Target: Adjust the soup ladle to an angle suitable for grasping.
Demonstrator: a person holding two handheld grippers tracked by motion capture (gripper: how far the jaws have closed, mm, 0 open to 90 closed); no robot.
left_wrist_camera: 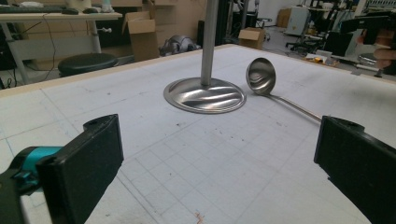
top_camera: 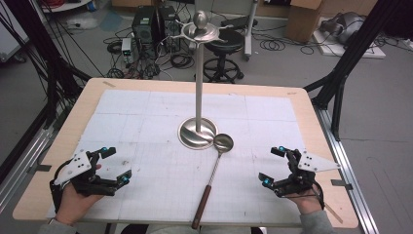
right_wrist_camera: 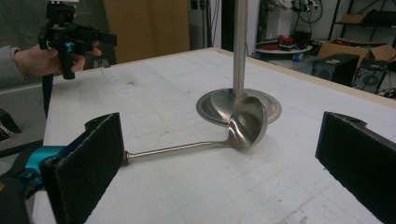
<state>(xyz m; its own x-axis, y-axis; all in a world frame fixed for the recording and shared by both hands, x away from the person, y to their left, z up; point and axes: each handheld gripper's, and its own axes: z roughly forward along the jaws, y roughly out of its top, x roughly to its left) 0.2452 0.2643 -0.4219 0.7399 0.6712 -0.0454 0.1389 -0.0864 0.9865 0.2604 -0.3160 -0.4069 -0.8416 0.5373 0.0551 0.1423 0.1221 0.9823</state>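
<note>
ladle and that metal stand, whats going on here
A person holds a gripper in each hand over a table covered with a white grid mat. Between them lies a metal ladle, its bowl beside the round base of a tall metal stand, its dark handle pointing toward the person. The left gripper and the right gripper both have their jaws wide open with nothing between them. Neither touches the ladle yet.

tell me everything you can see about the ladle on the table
The ladle is shiny metal, with a round bowl, a thin steel shaft and a dark brown handle grip. It lies flat on the white gridded mat, bowl against the rim of the stand's round base, handle toward the person's edge. No gripper touches it.
</note>
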